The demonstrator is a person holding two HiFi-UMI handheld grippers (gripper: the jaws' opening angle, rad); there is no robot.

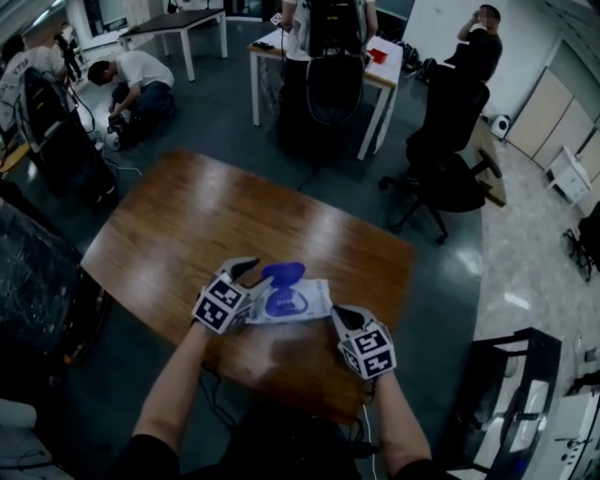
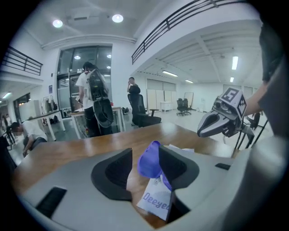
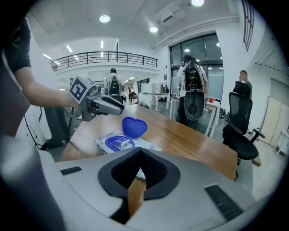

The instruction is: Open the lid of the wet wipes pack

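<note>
Right gripper (image 1: 337, 312) is closest to the head camera, at the near edge of the wood table (image 1: 178, 225), marker cube toward the person. Its jaws are drawn together at the tips, with only a thin wedge of gap behind them. A sliver of white shows through that gap in the right gripper view; can't tell if the tips nip the pack edge or just sit over it. Pack (image 1: 302, 302) lies flat on the table between the two grippers, white with a blue oval on top. Its right end is at the right gripper's tips and its left end by the left gripper (image 1: 251, 274). Lid (image 1: 283, 273) is open: blue, rounded, standing up from the far side of the oval. Left gripper comes in from the pack's left, angled down, jaws well apart. In the left gripper view the lid (image 2: 149, 160) stands between the jaws, close against the pad on that view's right with a clear gap to the other pad, so not pinched. A white pack corner with blue print shows below the lid in the jaw gap. Seen from the right gripper view, the left gripper's tips are just beside the lid's left edge; touching or apart unclear. Beyond the table are a black office chair (image 1: 441, 169), a white desk (image 1: 380, 80) and a standing person with a backpack (image 1: 330, 28).
</note>
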